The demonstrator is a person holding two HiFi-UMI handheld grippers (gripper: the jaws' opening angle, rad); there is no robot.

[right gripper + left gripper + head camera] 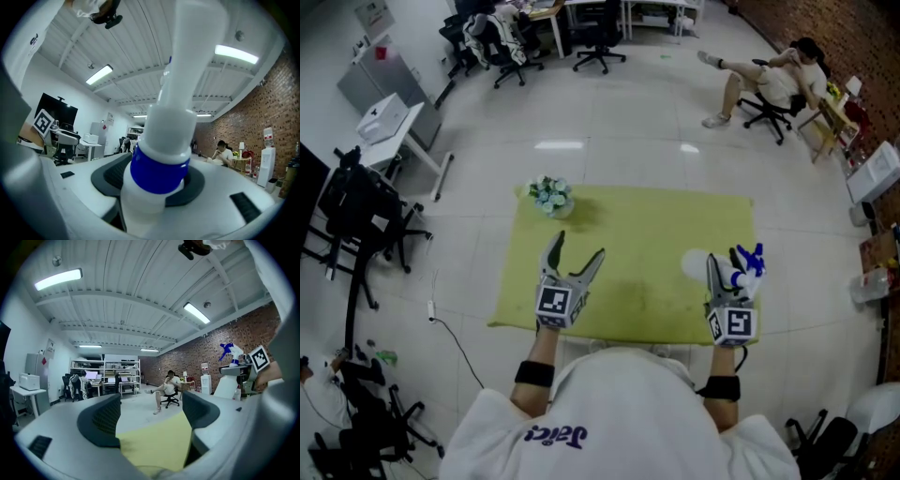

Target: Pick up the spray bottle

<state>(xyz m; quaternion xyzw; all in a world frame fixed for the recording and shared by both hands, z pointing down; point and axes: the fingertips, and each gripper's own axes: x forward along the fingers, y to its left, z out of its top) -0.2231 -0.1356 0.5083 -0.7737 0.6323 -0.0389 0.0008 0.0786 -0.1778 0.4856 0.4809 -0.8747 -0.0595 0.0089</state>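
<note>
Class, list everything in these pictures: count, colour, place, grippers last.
Cloth: one, yellow-green, centre of head view.
Flower bunch: one, pale green and white, cloth's far left corner.
Spray bottle: one, white with blue collar, held over cloth's right side.
Seated person: one, light top, far right on a chair.
Office chairs: several, black, by far desks.
Left gripper: one, grey, open, empty, over the cloth.
Right gripper: one, grey, shut on the spray bottle.

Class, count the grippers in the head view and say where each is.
2. The left gripper hangs over the near left of the yellow mat, jaws apart, empty; the right gripper, near right, is shut on the spray bottle.
</note>
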